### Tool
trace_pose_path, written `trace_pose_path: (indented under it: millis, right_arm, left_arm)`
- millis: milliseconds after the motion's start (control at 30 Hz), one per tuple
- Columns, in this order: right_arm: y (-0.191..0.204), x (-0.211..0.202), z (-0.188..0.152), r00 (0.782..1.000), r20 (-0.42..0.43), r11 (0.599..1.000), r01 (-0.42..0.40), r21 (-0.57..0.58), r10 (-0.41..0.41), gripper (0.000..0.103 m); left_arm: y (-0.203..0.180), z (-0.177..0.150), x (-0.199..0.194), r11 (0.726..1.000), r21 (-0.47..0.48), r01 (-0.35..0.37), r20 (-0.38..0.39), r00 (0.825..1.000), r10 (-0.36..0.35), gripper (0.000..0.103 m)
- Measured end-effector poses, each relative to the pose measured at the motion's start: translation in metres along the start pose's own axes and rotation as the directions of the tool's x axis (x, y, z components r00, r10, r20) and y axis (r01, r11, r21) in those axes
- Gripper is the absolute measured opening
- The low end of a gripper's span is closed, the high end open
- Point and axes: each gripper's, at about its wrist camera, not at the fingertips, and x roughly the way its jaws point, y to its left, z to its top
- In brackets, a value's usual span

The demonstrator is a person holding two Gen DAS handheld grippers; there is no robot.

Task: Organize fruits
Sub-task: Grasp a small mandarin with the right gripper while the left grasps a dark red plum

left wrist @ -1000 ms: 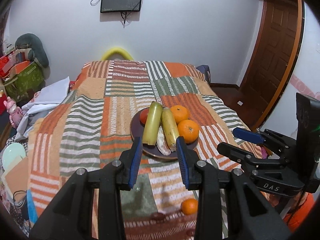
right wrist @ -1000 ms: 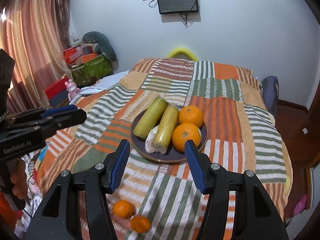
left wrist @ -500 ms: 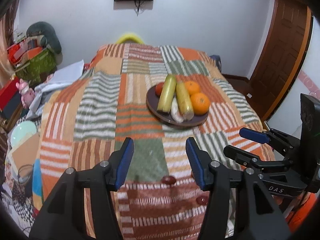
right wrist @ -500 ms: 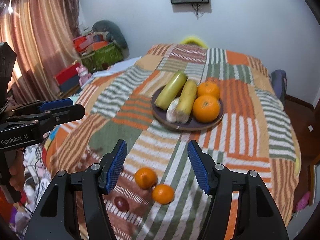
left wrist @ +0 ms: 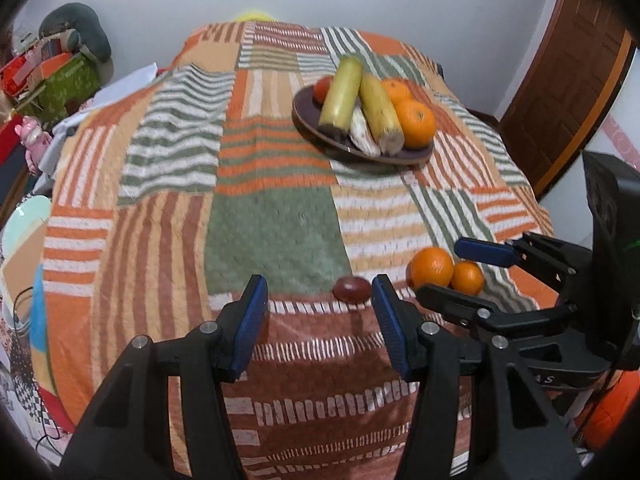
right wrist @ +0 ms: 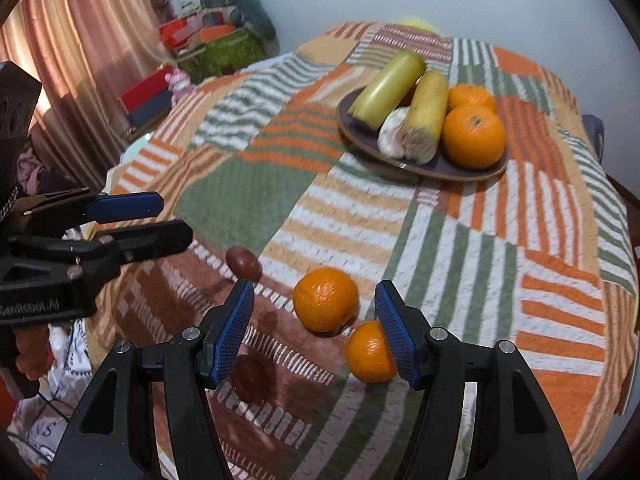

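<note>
A dark plate [left wrist: 308, 120] [right wrist: 460, 170] on the patchwork bedspread holds two yellow-green bananas [left wrist: 340, 96], two oranges [left wrist: 416, 122], a pale fruit and something red. Near the bed's front edge lie a large orange [left wrist: 432, 266] [right wrist: 326, 298], a smaller orange [left wrist: 467, 278] [right wrist: 370, 354], and two dark red fruits [left wrist: 352, 289] [right wrist: 243, 262] [right wrist: 250, 376]. My left gripper [left wrist: 318, 322] is open, just short of one red fruit. My right gripper [right wrist: 316, 334] is open, with the large orange between its fingertips' line and the small orange by the right finger.
The bedspread [left wrist: 276, 220] drops off at the front and sides. Boxes, bags and a pink toy [left wrist: 34, 140] are piled on the left by the wall. A wooden door [left wrist: 568, 72] stands at the right. A curtain [right wrist: 80, 60] hangs at the left.
Both grippers have pulled back from the plate and tilted down toward the bed's front edge. The loose oranges and red fruits now sit near the fingertips. Both stay open.
</note>
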Motion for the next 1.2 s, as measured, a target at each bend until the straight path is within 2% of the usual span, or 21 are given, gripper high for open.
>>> trace_pose_path:
  millis: [100, 167, 200, 233, 267, 400, 767, 833, 967, 1200]
  right_arm:
    - [0.000, 0.005, -0.001, 1.000, -0.004, 1.000, 0.016, -0.010, -0.016, 0.058]
    - [-0.001, 0.006, 0.001, 1.000, -0.007, 1.000, 0.015, -0.012, -0.015, 0.049]
    - [-0.001, 0.006, 0.002, 1.000, -0.013, 1.000, 0.005, -0.014, -0.005, 0.040]
    - [0.000, 0.006, 0.003, 1.000, -0.016, 1.000, 0.004, -0.017, -0.004, 0.035]
    - [-0.001, 0.006, 0.003, 1.000, -0.015, 1.000, 0.006, -0.017, -0.006, 0.034]
    - [-0.007, 0.004, 0.004, 1.000, -0.008, 1.000, -0.011, -0.004, 0.011, 0.034]
    - [-0.036, -0.025, 0.010, 0.997, 0.069, 0.997, 0.031, 0.064, -0.036, 0.034]
    - [-0.042, -0.027, 0.009, 0.996, 0.073, 0.996, 0.042, 0.079, -0.048, 0.034]
    - [-0.052, -0.031, 0.010, 0.995, 0.078, 0.993, 0.058, 0.103, -0.066, 0.034]
    - [-0.063, -0.036, 0.019, 0.992, 0.101, 0.991, 0.065, 0.121, -0.078, 0.034]
  left_arm:
    - [-0.002, -0.004, 0.008, 1.000, 0.010, 0.012, -0.017, 1.000, -0.011, 0.054]
    - [-0.004, -0.006, 0.011, 1.000, 0.020, 0.018, -0.019, 1.000, -0.017, 0.053]
    - [-0.004, -0.006, 0.012, 1.000, 0.024, 0.019, -0.020, 1.000, -0.018, 0.053]
    - [-0.005, -0.006, 0.013, 0.999, 0.029, 0.021, -0.021, 1.000, -0.021, 0.053]
    - [-0.007, -0.006, 0.015, 0.999, 0.035, 0.025, -0.023, 0.999, -0.025, 0.052]
    - [-0.012, -0.006, 0.021, 0.998, 0.048, 0.038, -0.032, 0.999, -0.036, 0.051]
    - [-0.021, -0.002, 0.050, 0.996, 0.061, 0.058, -0.082, 0.995, -0.053, 0.035]
    - [-0.022, -0.001, 0.052, 0.997, 0.068, 0.047, -0.076, 0.996, -0.041, 0.028]
    - [-0.022, 0.002, 0.053, 0.996, 0.074, 0.046, -0.073, 0.997, -0.041, 0.027]
    - [-0.019, 0.022, 0.038, 0.997, 0.074, 0.039, -0.013, 0.999, -0.038, 0.027]
